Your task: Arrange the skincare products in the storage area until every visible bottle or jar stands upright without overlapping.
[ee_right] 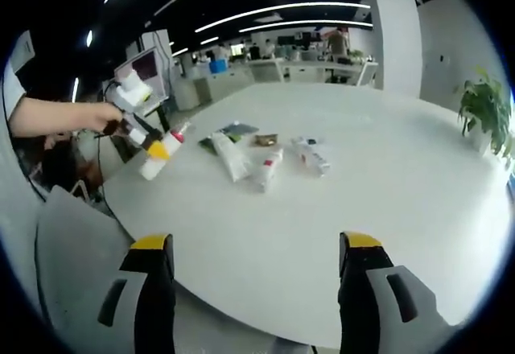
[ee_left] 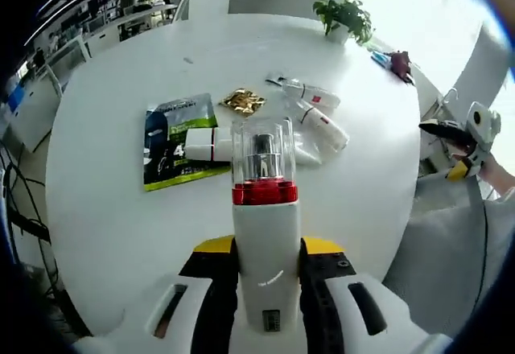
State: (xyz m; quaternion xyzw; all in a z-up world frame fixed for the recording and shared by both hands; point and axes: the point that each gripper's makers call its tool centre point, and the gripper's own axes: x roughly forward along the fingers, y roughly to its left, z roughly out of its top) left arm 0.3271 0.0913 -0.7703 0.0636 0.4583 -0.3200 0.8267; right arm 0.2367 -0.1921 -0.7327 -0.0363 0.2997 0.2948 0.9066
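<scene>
White and red-collared, the bottle (ee_left: 265, 233) sits clenched in our left gripper (ee_left: 266, 277) (lifted clear for standing upright), while our right gripper (ee_right: 256, 290) gapes, holding nothing, over the table (ee_right: 386, 185).

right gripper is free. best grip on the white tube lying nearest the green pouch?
Take the white tube across its middle, coming down from above with the open right gripper. It lies flat on the table, so only its long sides are free for the jaws. Turn the jaws across its length. The neighbouring tube lies close on one side, so keep the approach steep. This is a judgement from distant views.
</scene>
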